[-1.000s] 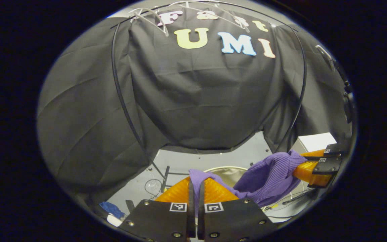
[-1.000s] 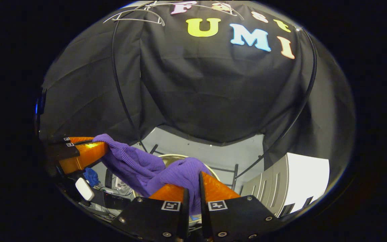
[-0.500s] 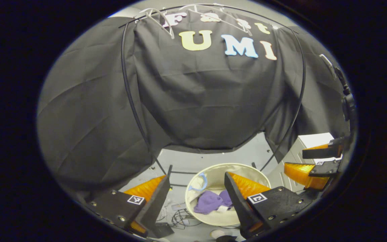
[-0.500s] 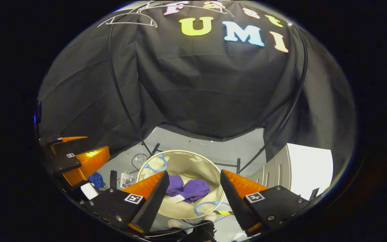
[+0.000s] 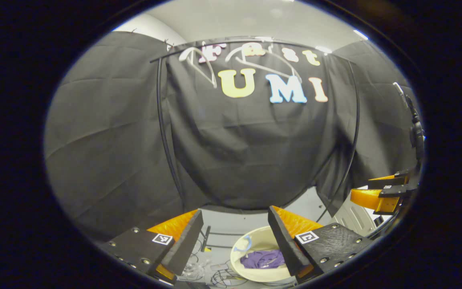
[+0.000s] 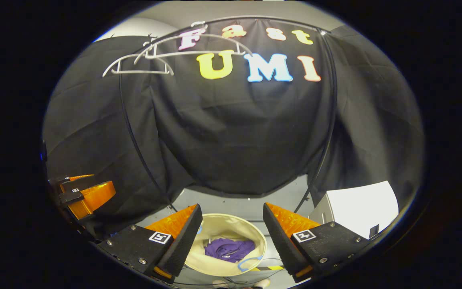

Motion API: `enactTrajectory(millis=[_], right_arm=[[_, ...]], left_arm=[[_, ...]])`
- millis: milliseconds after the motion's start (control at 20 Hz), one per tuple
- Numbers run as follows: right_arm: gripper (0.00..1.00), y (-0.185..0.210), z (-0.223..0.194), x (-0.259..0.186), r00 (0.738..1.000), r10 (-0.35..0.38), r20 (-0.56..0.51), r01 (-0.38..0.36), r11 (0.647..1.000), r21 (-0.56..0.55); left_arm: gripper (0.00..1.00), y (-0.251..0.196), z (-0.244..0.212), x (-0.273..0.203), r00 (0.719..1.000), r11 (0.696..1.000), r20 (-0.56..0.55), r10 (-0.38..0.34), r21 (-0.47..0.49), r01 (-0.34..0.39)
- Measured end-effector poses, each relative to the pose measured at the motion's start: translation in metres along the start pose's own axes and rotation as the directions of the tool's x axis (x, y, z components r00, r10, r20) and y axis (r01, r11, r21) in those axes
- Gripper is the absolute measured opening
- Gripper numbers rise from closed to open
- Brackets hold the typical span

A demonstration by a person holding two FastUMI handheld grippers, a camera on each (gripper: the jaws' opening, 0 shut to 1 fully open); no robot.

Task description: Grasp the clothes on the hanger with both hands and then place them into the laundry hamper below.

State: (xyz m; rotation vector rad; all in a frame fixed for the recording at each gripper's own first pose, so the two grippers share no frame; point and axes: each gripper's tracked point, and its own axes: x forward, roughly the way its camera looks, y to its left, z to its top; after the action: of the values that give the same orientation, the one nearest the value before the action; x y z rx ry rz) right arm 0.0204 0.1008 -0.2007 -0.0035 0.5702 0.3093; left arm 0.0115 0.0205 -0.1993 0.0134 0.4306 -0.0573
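purple knit garment [image 6: 229, 249] crumpled inside round cream fabric laundry hamper [image 6: 219, 226] | left hand-held gripper [image 5: 233, 224] spread open above hamper, empty | right hand-held gripper [image 6: 232, 222] spread open above hamper, empty | white wire hangers [image 6: 155, 56] high above hamper

Both views high above the hamper [image 5: 255, 273] [image 6: 231, 228], facing the cloth wall [image 5: 251, 152] [image 6: 239, 140], hamper shared.

A white cabinet [image 6: 361, 208] stands at the right, against the black cloth wall [image 6: 239, 132]. Tangled cables [image 5: 215, 273] lie on the grey floor [image 6: 239, 206].
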Motion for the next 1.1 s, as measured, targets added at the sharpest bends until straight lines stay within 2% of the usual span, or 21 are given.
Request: enactTrajectory(millis=[100,150,250,400,500,550,600,700,750,800,900,950,1000,1100], right_arm=[[0.94,-0.01,0.026,-0.015,0.998,-0.004,0.065,0.003,1.0,0.005],[0.92,-0.018,0.039,-0.022,0.995,-0.009,0.096,0.008,1.0,0.008],[0.94,-0.035,0.065,-0.04,0.987,-0.021,0.162,0.018,1.0,0.017],[0.92,-0.055,0.102,-0.07,0.965,-0.035,0.261,0.035,0.999,0.002],[0.94,-0.073,0.122,-0.089,0.945,-0.054,0.321,0.065,0.998,-0.023],[0.91,-0.082,0.13,-0.104,0.935,-0.061,0.349,0.075,0.997,-0.028],[0.93,-0.088,0.138,-0.116,0.925,-0.064,0.375,0.081,0.996,-0.028],[0.92,-0.099,0.149,-0.138,0.909,-0.067,0.411,0.084,0.996,-0.024],[0.94,-0.106,0.151,-0.147,0.903,-0.075,0.422,0.093,0.995,-0.022],[0.91,-0.113,0.156,-0.156,0.895,-0.082,0.439,0.1,0.995,-0.018],[0.94,-0.128,0.166,-0.177,0.868,-0.105,0.485,0.125,0.992,-0.009],[0.91,-0.137,0.169,-0.185,0.854,-0.12,0.506,0.145,0.989,-0.01],[0.93,-0.143,0.168,-0.191,0.847,-0.131,0.515,0.159,0.987,-0.01],[0.92,-0.152,0.161,-0.198,0.844,-0.142,0.517,0.168,0.986,-0.004]], left_arm=[[0.94,-0.004,0.029,-0.011,0.998,1.0,0.057,0.0,-0.017,0.001],[1.0,-0.005,0.042,-0.017,0.997,1.0,0.079,0.003,-0.029,0.0],[1.0,-0.005,0.067,-0.033,0.992,0.999,0.126,0.012,-0.045,-0.006],[1.0,-0.007,0.103,-0.052,0.982,0.998,0.187,0.035,-0.053,-0.026],[1.0,-0.016,0.128,-0.068,0.972,0.997,0.231,0.037,-0.069,-0.021],[1.0,-0.02,0.138,-0.076,0.967,0.997,0.251,0.033,-0.074,-0.015],[1.0,-0.024,0.146,-0.084,0.962,0.997,0.269,0.035,-0.073,-0.016],[1.0,-0.029,0.163,-0.104,0.952,0.997,0.303,0.048,-0.068,-0.029],[0.99,-0.033,0.169,-0.11,0.947,0.997,0.316,0.052,-0.065,-0.033],[0.99,-0.036,0.177,-0.118,0.941,0.998,0.334,0.052,-0.06,-0.034],[0.99,-0.043,0.187,-0.136,0.925,0.998,0.378,0.051,-0.039,-0.039],[0.99,-0.044,0.192,-0.141,0.918,0.998,0.392,0.055,-0.026,-0.048],[0.99,-0.044,0.192,-0.147,0.915,0.998,0.399,0.061,-0.018,-0.059],[0.99,-0.043,0.193,-0.154,0.912,0.997,0.405,0.07,-0.014,-0.07]])
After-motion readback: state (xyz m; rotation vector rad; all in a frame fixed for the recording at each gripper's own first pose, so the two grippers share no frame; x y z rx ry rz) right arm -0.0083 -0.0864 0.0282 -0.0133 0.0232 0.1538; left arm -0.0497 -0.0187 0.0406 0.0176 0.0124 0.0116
